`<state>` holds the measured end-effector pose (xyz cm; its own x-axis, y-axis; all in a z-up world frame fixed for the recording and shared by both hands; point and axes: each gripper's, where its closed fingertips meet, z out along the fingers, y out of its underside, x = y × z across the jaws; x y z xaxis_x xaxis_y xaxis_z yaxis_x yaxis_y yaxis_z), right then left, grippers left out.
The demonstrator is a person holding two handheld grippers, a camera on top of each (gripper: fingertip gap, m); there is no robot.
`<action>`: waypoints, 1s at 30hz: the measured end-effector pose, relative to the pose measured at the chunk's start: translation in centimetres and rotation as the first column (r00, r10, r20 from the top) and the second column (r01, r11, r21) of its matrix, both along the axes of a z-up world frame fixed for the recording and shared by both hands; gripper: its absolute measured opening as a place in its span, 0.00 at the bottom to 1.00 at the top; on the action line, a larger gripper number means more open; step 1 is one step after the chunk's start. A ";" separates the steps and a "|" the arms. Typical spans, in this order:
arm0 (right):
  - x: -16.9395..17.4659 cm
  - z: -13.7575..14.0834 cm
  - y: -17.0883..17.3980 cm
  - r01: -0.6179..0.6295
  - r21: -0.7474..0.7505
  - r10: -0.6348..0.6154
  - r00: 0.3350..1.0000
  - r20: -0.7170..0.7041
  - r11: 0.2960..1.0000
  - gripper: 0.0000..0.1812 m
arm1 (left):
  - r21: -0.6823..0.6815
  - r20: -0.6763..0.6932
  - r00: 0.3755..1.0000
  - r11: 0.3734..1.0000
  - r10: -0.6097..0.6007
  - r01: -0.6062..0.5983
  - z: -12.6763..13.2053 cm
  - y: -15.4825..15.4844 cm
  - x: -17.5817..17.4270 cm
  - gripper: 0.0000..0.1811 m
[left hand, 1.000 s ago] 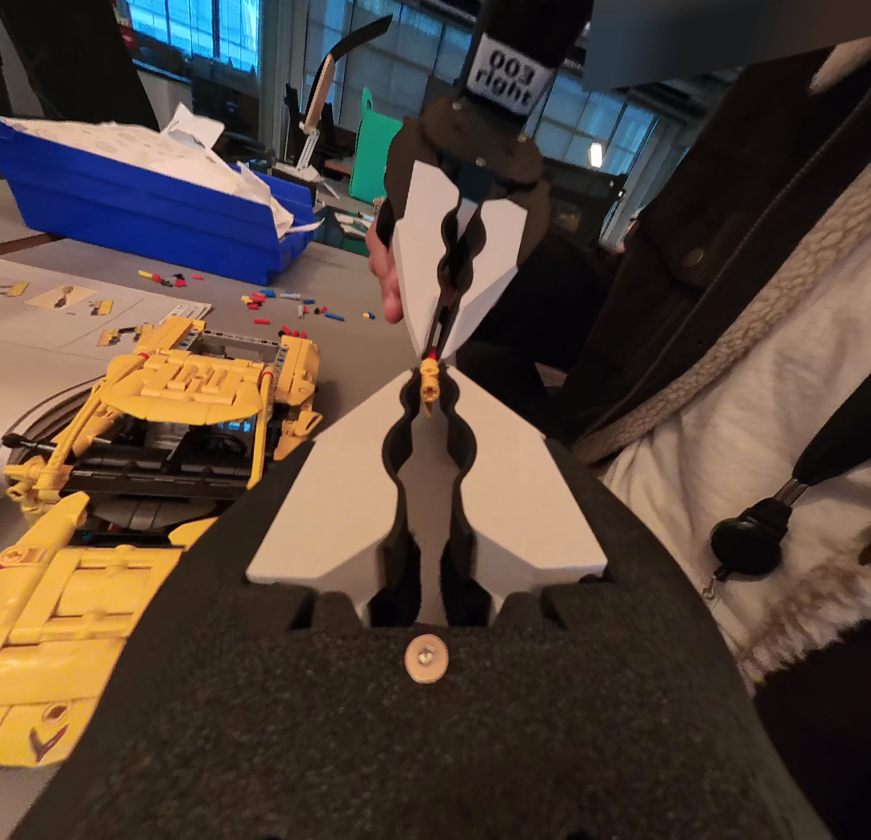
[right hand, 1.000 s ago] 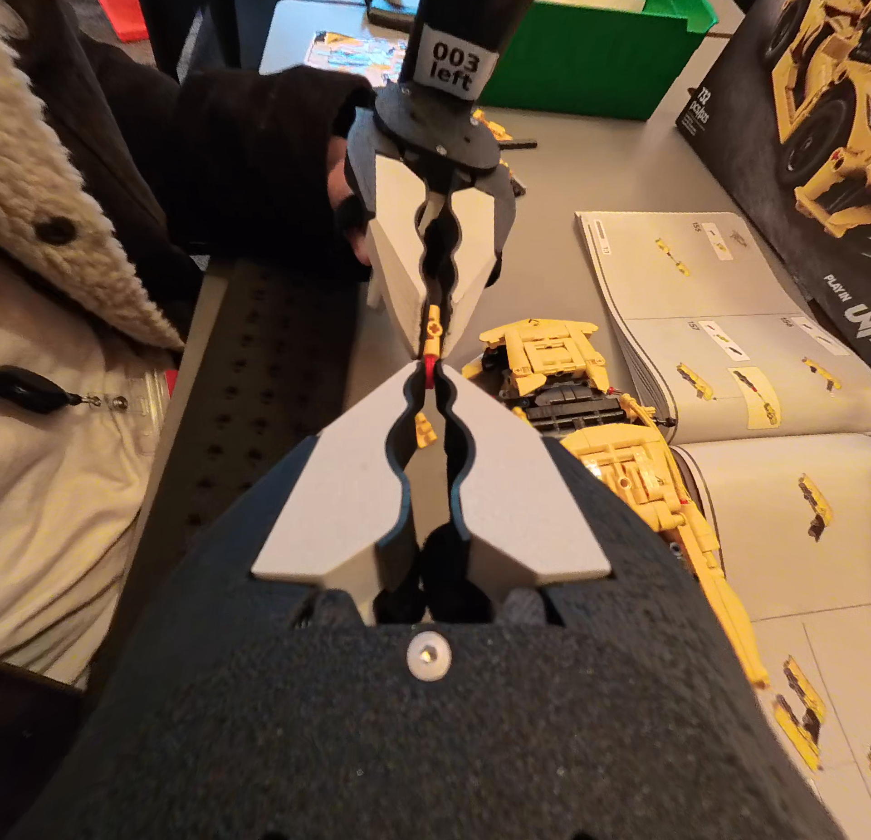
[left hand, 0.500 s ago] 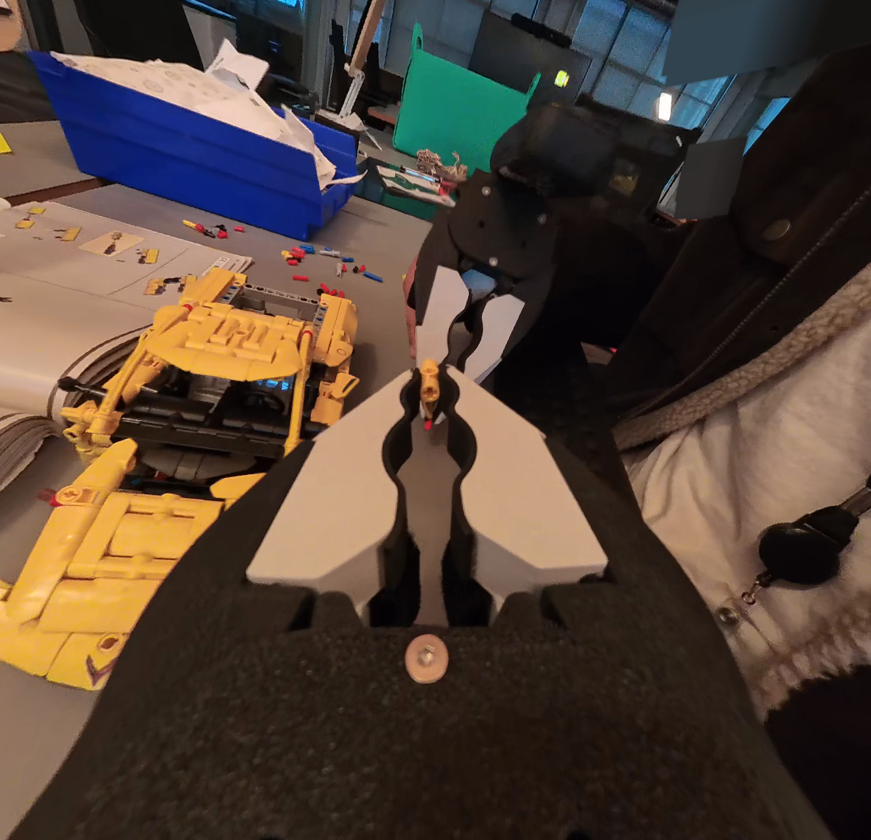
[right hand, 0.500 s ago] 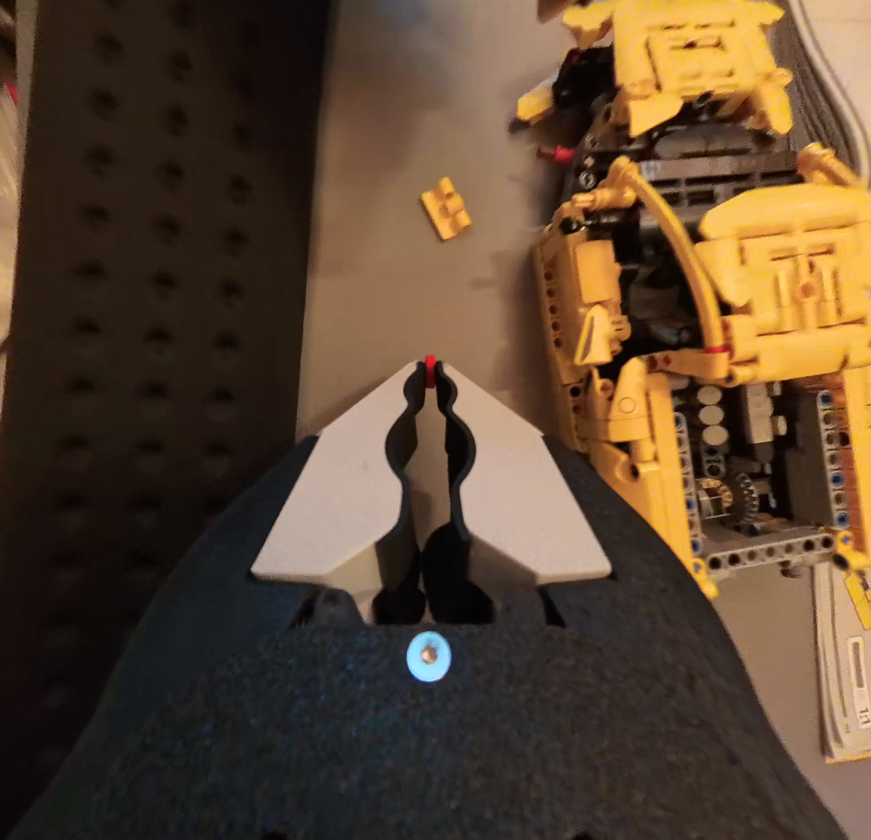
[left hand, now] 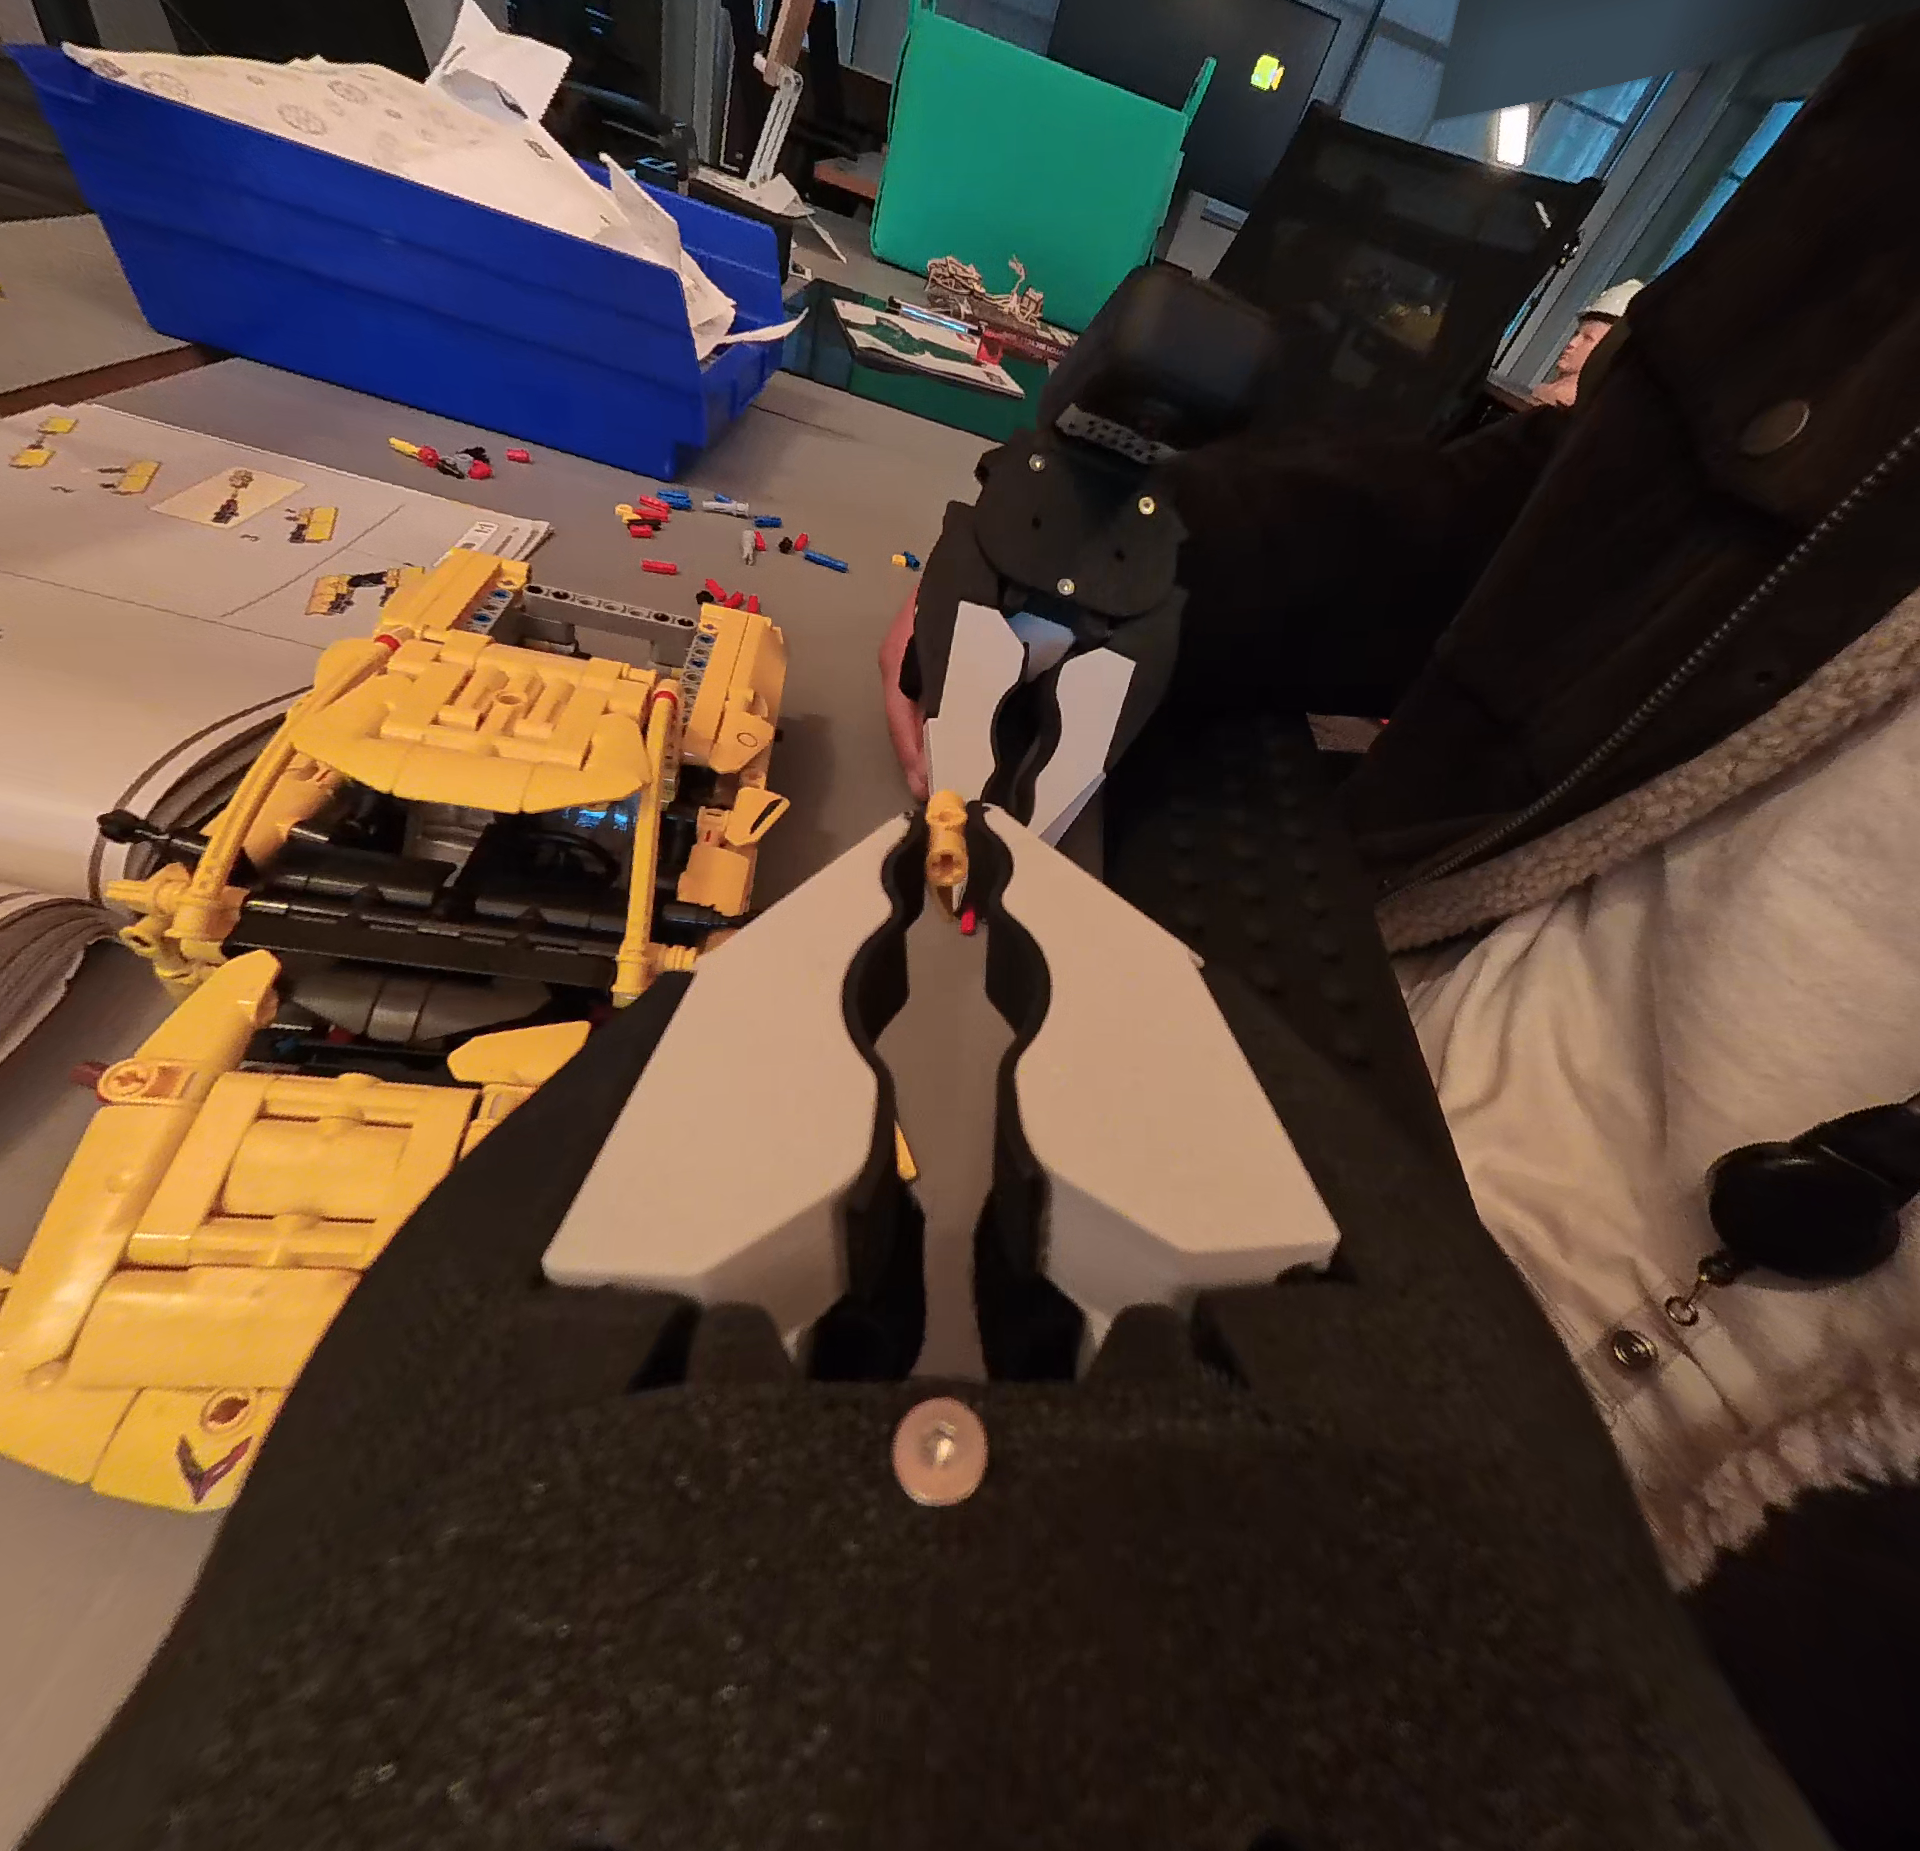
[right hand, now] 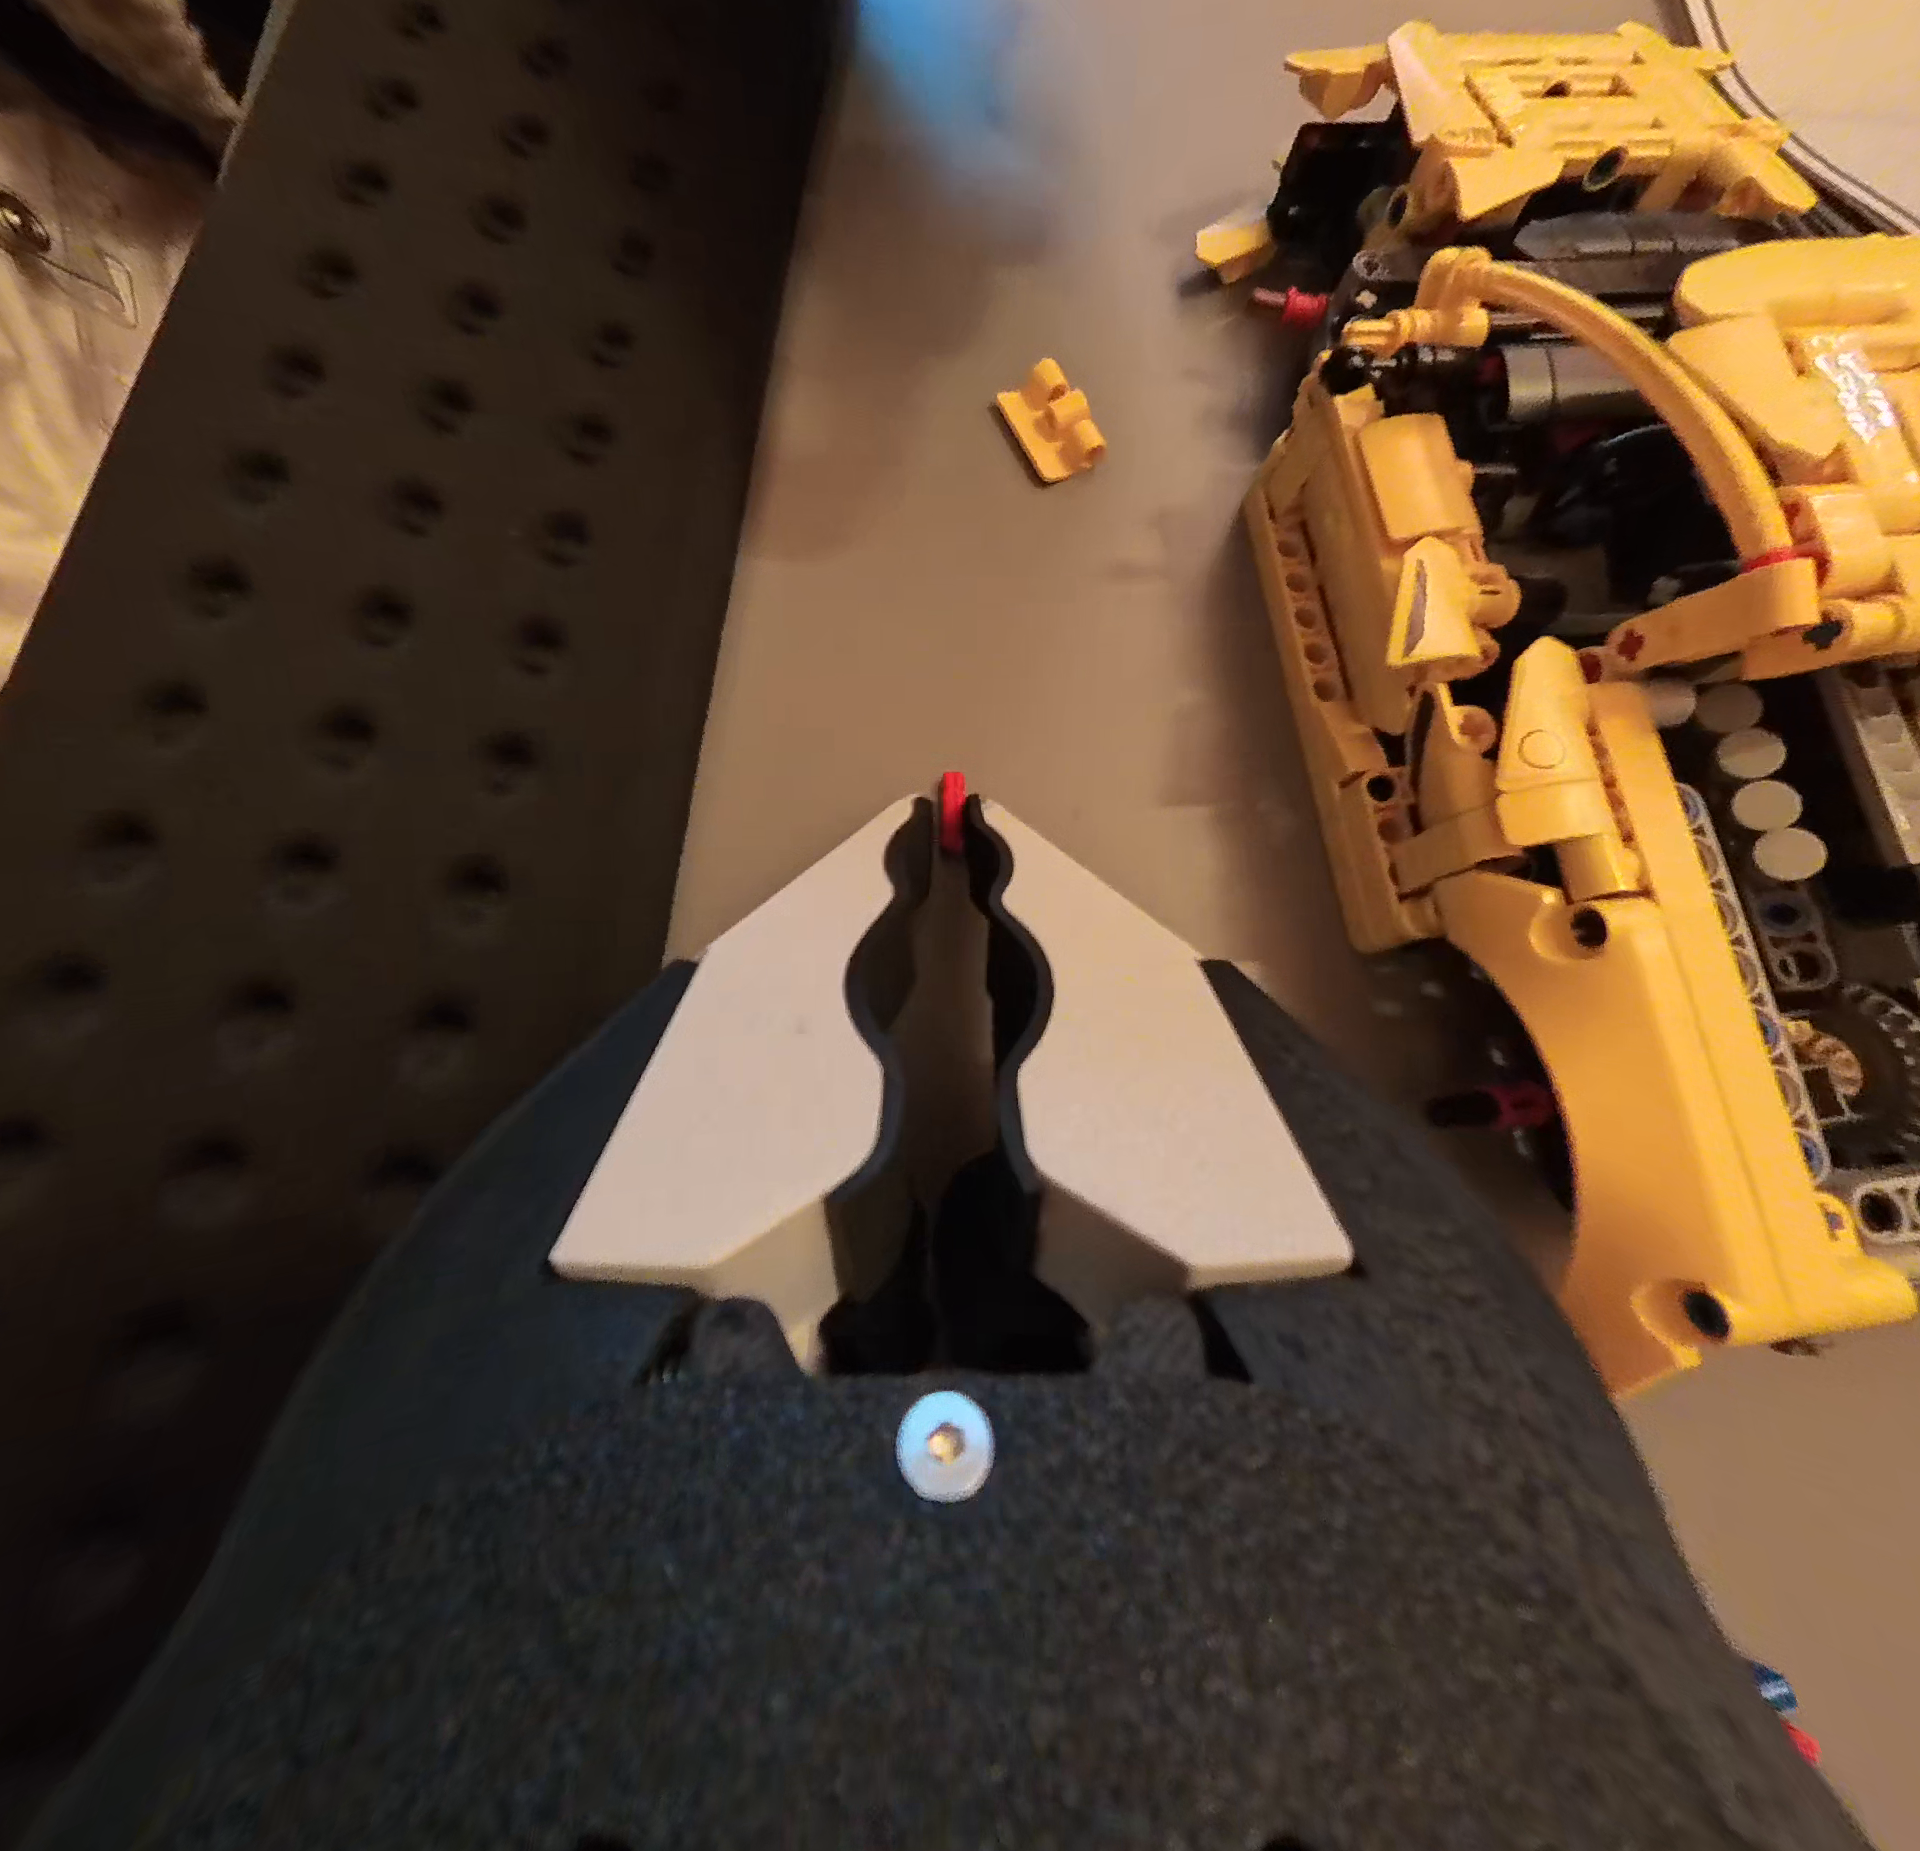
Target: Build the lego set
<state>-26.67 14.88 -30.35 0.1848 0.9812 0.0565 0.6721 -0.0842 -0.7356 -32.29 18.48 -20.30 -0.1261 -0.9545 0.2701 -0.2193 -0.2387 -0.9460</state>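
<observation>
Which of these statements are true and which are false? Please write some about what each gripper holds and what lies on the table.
1. The left gripper is shut on a small yellow connector. True.
2. The right gripper is open. False: it pinches a red pin.
3. A loose yellow piece lies apart from the yellow car model. True.
4. The bin holding papers is green. False: it is blue.

Yellow car (left hand: 436, 762), seemingly red pin (right hand: 949, 812).

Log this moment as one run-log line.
left gripper: shut on yellow connector | right gripper: shut on red pin | yellow car: on table, untouched
</observation>
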 end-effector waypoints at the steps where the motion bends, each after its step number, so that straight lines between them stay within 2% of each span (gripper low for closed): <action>1: 0.0 0.0 0.0 -0.001 -0.001 0.001 1.000 -0.004 1.000 0.04 | 0.000 -0.001 1.000 1.000 0.000 0.000 0.0 0.0 0.0 0.04; 5: 0.1 0.0 -0.1 0.002 -0.021 -0.002 1.000 -0.011 1.000 0.04 | -0.003 -0.006 1.000 1.000 -0.005 0.005 -0.1 -0.1 0.0 0.04; 13: 0.0 -0.1 0.0 0.001 0.045 -0.001 1.000 -0.006 0.999 0.03 | -0.005 -0.017 1.000 1.000 -0.013 0.013 -0.4 -0.2 0.1 0.04; 16: -0.2 0.1 0.3 0.034 -0.005 -0.034 0.999 0.010 0.999 0.03 | 0.001 -0.006 1.000 1.000 -0.017 0.017 -0.2 -0.3 0.2 0.04; 17: -0.9 1.2 0.4 0.044 -0.011 -0.044 0.998 -0.046 0.999 0.02 | 0.008 0.005 1.000 1.000 -0.015 0.015 0.0 -0.3 0.2 0.04; 19: -2.7 5.9 1.2 0.064 -0.030 -0.069 0.971 -0.228 0.998 0.02 | 0.024 0.033 0.999 0.999 -0.022 0.021 0.4 -0.5 0.1 0.04; 21: -3.7 9.7 2.3 0.078 0.032 -0.066 0.955 -0.290 0.996 0.02 | 0.040 0.054 0.998 0.999 -0.029 0.027 0.8 -0.7 0.1 0.04; 22: -4.1 10.6 2.5 0.071 0.056 -0.053 0.960 -0.277 0.996 0.02 | 0.048 0.061 0.998 0.998 -0.031 0.028 0.9 -0.8 0.1 0.04; 25: -4.9 11.0 2.7 0.050 0.061 -0.039 0.982 -0.182 0.997 0.02 | 0.060 0.077 0.996 0.998 -0.036 0.032 1.2 -0.9 0.1 0.04; 30: -5.6 11.1 2.9 0.036 0.063 -0.025 0.984 -0.175 0.997 0.02 | 0.059 0.095 0.994 0.997 -0.046 0.041 1.5 -1.1 0.0 0.04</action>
<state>-32.26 17.75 -19.26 0.2272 0.9702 0.0848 0.5311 -0.0505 -0.8458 -32.26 17.34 -18.80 -0.1907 -0.9610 0.2005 -0.1355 -0.1765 -0.9749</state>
